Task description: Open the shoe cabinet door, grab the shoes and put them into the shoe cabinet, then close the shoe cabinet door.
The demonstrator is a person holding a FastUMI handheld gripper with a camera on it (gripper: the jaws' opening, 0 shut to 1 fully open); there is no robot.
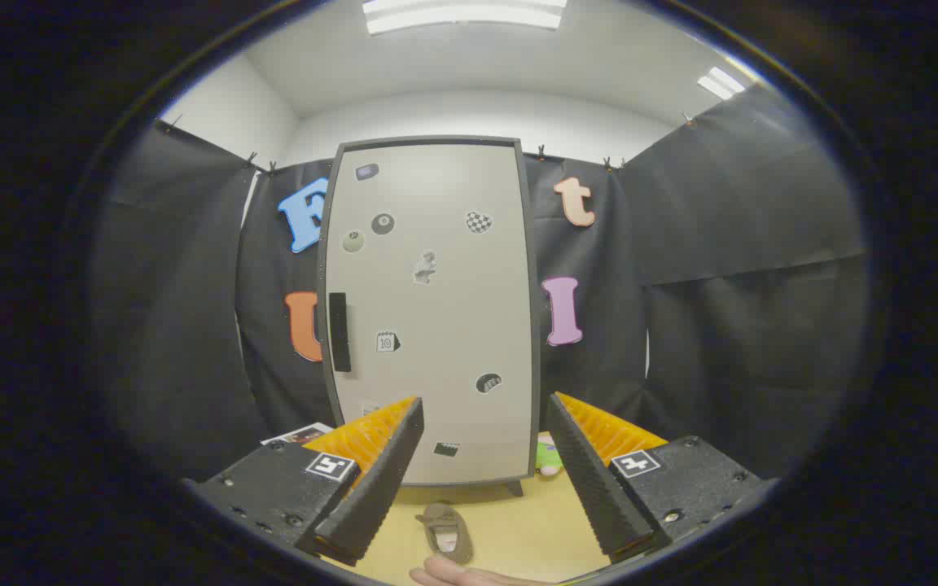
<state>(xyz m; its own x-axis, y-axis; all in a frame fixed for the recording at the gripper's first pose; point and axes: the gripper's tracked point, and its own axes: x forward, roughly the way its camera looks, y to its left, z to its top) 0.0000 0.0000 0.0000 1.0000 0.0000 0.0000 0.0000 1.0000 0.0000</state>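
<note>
Black cloth walls (pixel 729 268) close off the booth under a white ceiling with lit light panels (pixel 462 15), and a pale yellow wooden tabletop (pixel 518 521) runs along the bottom. Standing upright on that tabletop, at twelve o'clock from the gripper, is the tall light-grey shoe cabinet with a dark frame (pixel 436 244); its door is shut, and a black vertical bar handle (pixel 339 331) sits on the door's nine o'clock edge at mid height. Small stickers (pixel 383 223) dot the door: a black billiard ball, a pale ball, a checkered heart, a little calendar that seems to read 10, and a few dark shapes too small to read. The hand-held gripper (pixel 485 476) has its two fingers spread wide apart with nothing between them, each finger body carrying a square black-and-white marker tag (pixel 330 466). Between the fingers, on the tabletop just short of the cabinet's foot, lies a small grey-brown slip-on shoe (pixel 444 531), opening upward. At six o'clock of the shoe a person's fingertip (pixel 457 575) shows. A small pink-and-green soft object (pixel 548 456) sits beside the cabinet's base at three o'clock.
</note>
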